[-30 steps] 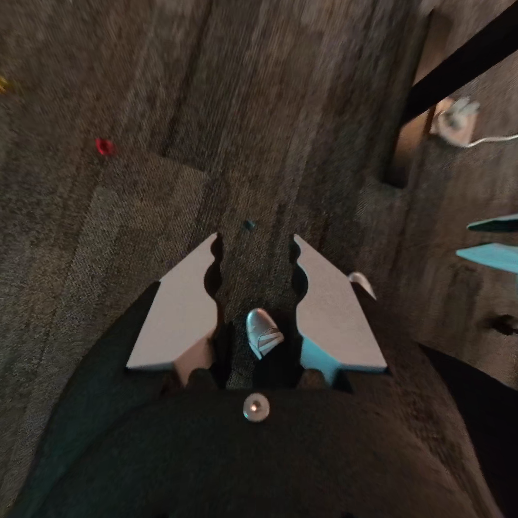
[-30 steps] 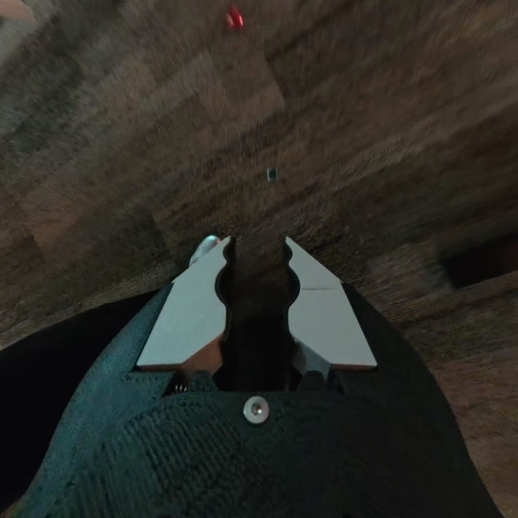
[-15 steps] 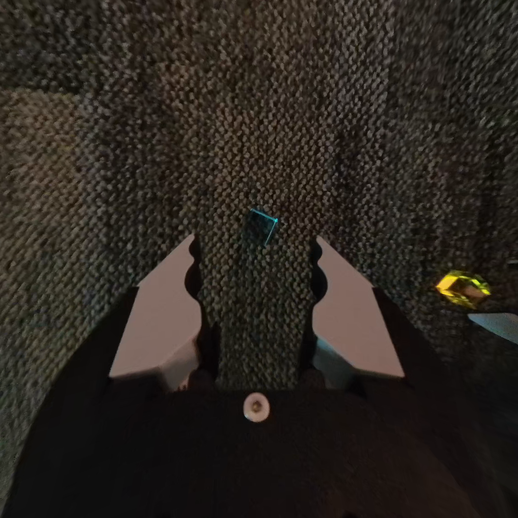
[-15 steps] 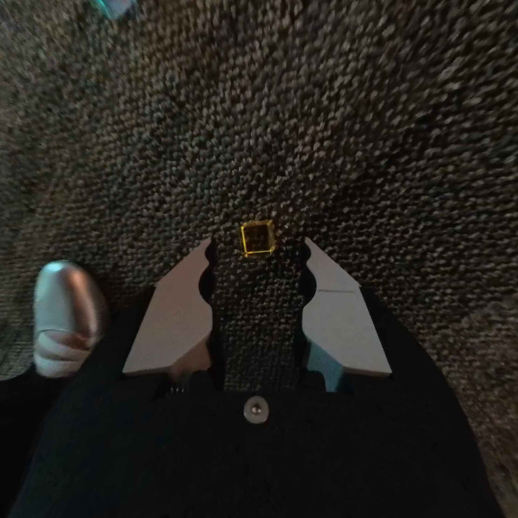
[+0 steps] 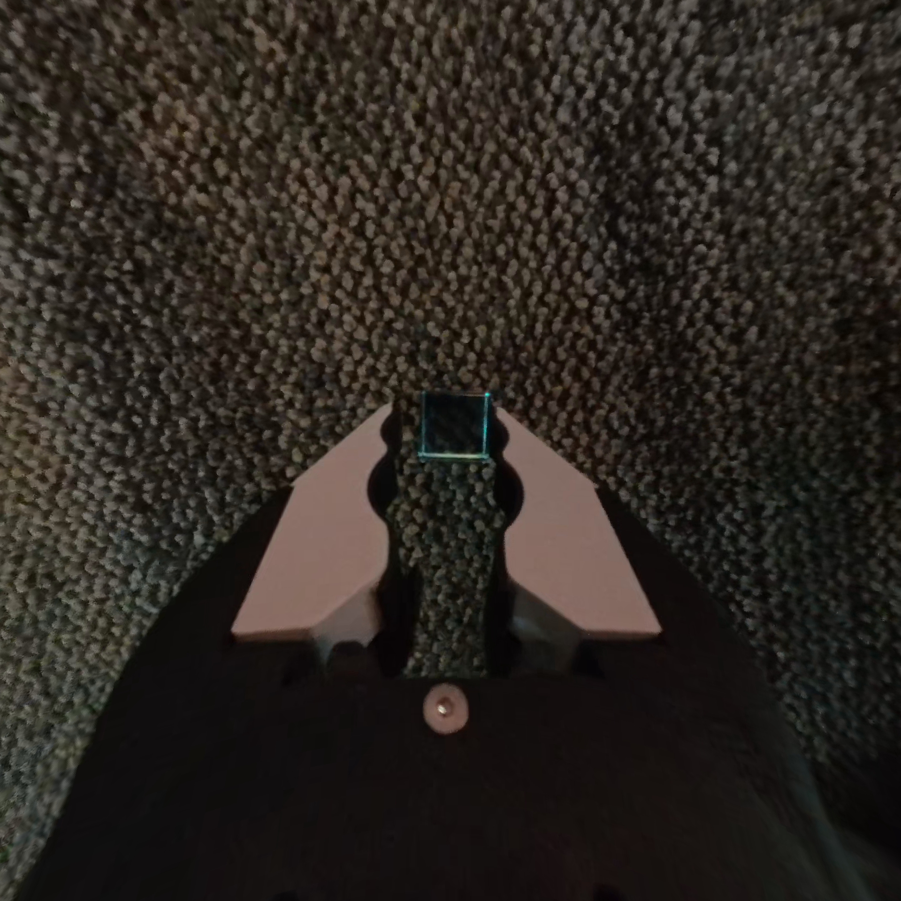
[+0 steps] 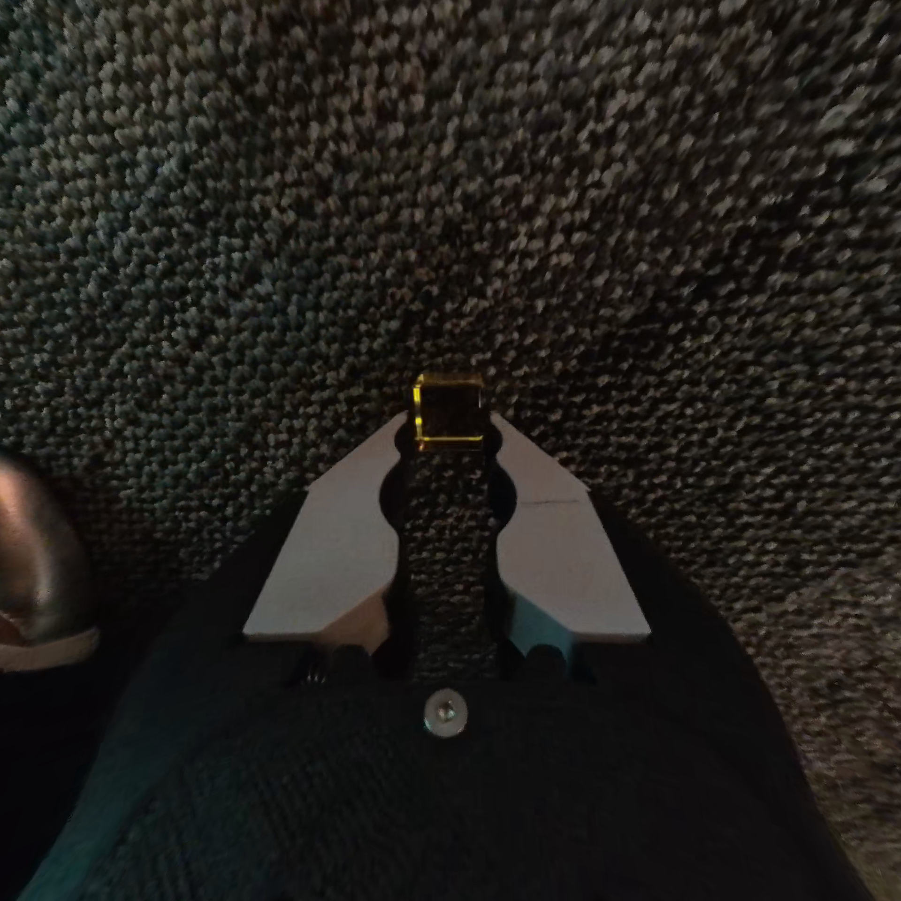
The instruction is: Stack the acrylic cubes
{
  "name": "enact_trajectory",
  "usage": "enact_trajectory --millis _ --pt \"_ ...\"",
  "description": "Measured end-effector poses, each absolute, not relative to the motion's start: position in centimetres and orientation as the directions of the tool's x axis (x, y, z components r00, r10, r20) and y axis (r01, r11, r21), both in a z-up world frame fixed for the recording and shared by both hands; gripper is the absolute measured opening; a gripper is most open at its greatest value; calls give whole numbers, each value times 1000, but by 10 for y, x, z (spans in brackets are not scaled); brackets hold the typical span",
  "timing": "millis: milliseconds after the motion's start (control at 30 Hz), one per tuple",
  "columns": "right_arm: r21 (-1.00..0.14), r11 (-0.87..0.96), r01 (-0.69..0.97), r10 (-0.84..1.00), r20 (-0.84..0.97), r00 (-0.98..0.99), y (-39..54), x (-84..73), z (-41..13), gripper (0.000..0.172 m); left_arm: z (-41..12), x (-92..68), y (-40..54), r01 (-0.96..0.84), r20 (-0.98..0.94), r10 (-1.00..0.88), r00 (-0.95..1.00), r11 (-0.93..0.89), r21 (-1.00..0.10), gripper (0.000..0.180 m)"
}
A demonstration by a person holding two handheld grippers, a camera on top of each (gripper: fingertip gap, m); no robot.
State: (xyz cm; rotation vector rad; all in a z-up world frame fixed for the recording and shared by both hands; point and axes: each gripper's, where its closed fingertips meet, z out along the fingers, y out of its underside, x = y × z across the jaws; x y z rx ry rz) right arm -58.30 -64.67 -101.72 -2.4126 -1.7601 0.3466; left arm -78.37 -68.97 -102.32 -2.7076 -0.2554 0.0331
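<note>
In the left wrist view, a small clear teal cube (image 5: 455, 426) lies on the dark carpet (image 5: 439, 195) between the tips of my left gripper (image 5: 446, 414). The right pad is close to the cube, but a strip of carpet shows between the left pad and the cube, so the gripper is open around it. In the right wrist view, a small clear yellow cube (image 6: 451, 414) lies on the carpet (image 6: 439, 195). My right gripper (image 6: 449, 421) has both fingertips against the cube's near half and is shut on it. The cube's far half sticks out past the tips.
The rounded silver toe of a shoe (image 6: 34, 551) is at the left edge of the right wrist view, close beside the right gripper. Looped dark carpet fills everything else in both views.
Both grippers dropped from high above the floor to carpet level, opened wide, and have now narrowed. The left one has the teal cube between its tips. The right one closed onto the yellow cube.
</note>
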Motion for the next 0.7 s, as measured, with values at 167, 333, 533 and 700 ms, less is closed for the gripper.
enact_trajectory --millis 167,333,533,700 --pt "-272 -309 912 950 -134 282 -634 -599 -983 26 -1000 -780 -699 314 57 314 948 -886 -341 27" --pt "-354 -288 890 957 -123 261 -617 -617 -880 25 -885 -748 -711 363 72 371 926 -822 -438 27" --pt "-481 -149 864 989 -78 127 -618 -638 -687 25 -664 -736 -709 336 94 364 927 -691 -640 27" --pt "-630 -58 774 998 -44 38 -621 -652 -500 25 -462 -743 -698 283 103 336 936 -546 -789 27"
